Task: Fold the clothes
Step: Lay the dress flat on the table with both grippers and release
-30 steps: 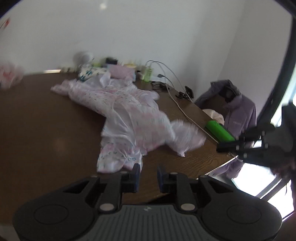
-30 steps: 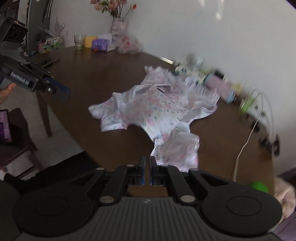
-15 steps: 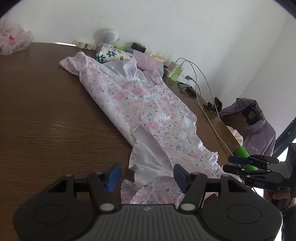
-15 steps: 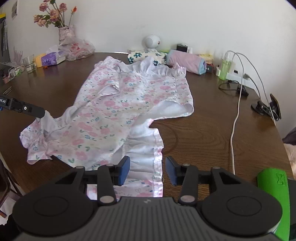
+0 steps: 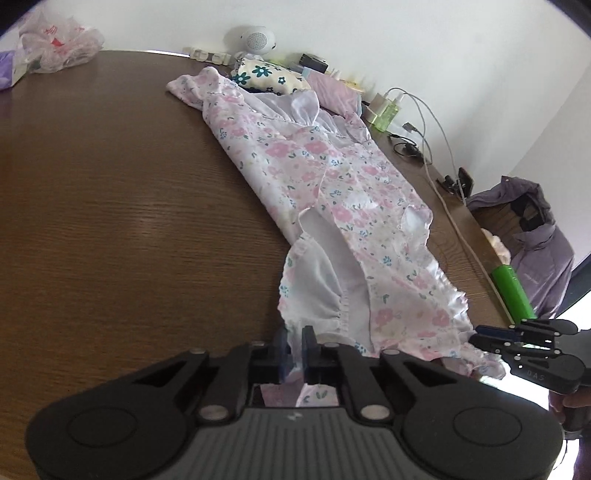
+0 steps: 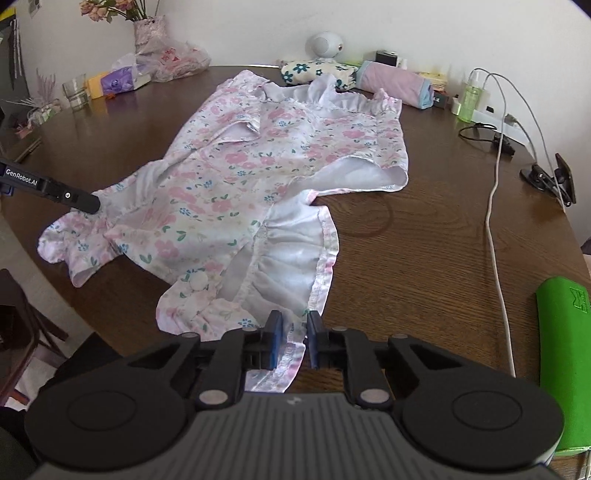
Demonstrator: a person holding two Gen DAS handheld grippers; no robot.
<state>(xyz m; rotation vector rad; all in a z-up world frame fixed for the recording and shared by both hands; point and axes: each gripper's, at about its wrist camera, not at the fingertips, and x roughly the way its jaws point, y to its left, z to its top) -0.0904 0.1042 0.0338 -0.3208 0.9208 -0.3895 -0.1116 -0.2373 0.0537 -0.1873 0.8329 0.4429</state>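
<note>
On the left, the left gripper (image 5: 293,347) pinches one near ruffled corner of the floral dress (image 6: 258,166) spread across the brown table (image 6: 424,240), the right gripper (image 6: 294,339) clamps the other, seemingly ready to lift both together for a fold.

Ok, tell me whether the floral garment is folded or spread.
Mostly spread: the floral garment lies opened across the table, with only one upper flap turned over.

brown wooden table (image 6: 424,258); green roll (image 6: 565,354); white cable (image 6: 493,206); flower vase (image 6: 146,31); glass (image 6: 75,94); purple jacket (image 5: 532,236)
</note>
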